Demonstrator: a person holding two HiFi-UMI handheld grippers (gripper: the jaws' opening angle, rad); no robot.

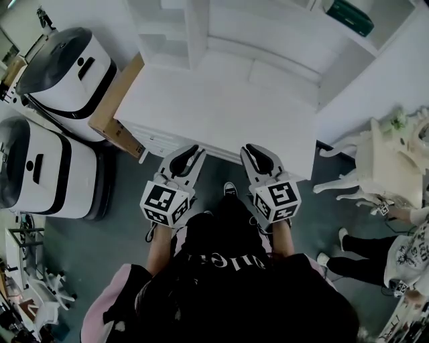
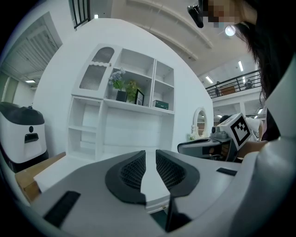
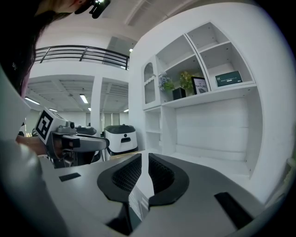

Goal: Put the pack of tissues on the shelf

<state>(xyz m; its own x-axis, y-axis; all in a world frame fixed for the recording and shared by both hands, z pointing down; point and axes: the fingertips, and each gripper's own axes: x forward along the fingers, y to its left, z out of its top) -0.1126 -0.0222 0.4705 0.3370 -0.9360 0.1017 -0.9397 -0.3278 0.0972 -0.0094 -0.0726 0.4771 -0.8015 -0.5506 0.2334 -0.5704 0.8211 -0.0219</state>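
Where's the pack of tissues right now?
Head view, top right: the green pack of tissues lies in the shelf unit's right-hand cubby, beside the cubby with the framed picture.

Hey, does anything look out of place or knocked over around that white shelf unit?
Nothing stands out. The green pack sits squarely on the shelf, the plants and picture frame stand upright, and the left gripper and right gripper are shut, empty.

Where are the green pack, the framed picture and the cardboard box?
green pack (image 1: 350,17), head view, middle of its visible face.
framed picture (image 3: 200,85), right gripper view, middle of the print.
cardboard box (image 1: 115,100), head view, its top face.
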